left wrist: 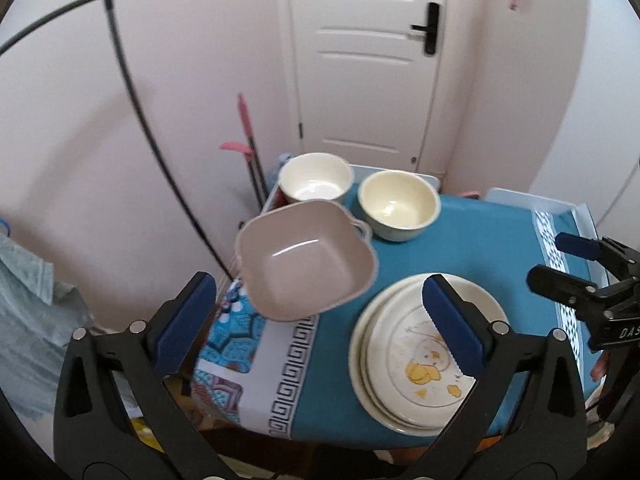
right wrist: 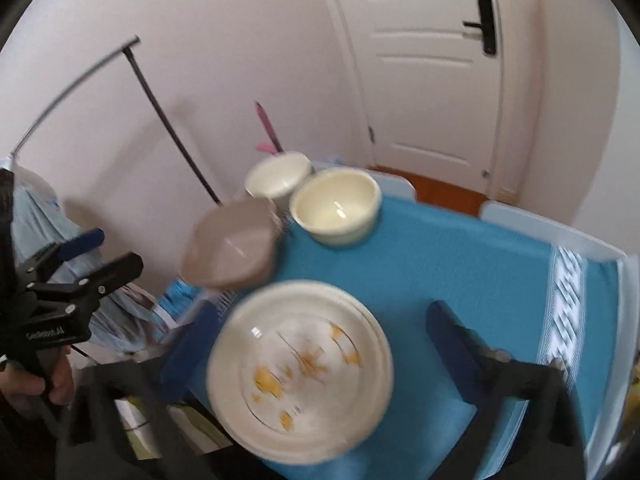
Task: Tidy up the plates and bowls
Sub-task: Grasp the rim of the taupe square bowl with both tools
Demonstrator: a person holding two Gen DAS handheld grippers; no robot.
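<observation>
A white door [left wrist: 362, 60] with a black handle [left wrist: 429, 28] stands behind everything, set in a pale pink wall [left wrist: 168, 100]. In front of it is a small table [left wrist: 532, 200] with a blue tablecloth [left wrist: 472, 248] spread over the top. A dark bent pole [left wrist: 132, 92] leans up by the wall on the left side. On the near part of the cloth sits a stack of plates [left wrist: 396, 320], and the top plate [left wrist: 424, 364] has a yellow duck picture on it. The left gripper [left wrist: 316, 320] hangs low over the near edge of the table, and its two blue-padded fingers [left wrist: 186, 320] are spread wide apart with nothing between them. The right gripper [right wrist: 316, 344] hangs over the plate stack, and its blue fingers are wide apart too, one on each side of the plates, though this view is blurry and it is hard to tell if they touch. A pink square bowl [left wrist: 306, 260] with little handles sits at the left edge of the table, just beside the plates. Behind it are two round cream bowls, the left cream bowl [left wrist: 316, 178] at the back corner and the right cream bowl [left wrist: 398, 206] close beside it. A thin pink stick [left wrist: 245, 120] pokes up by the wall behind the bowls.
</observation>
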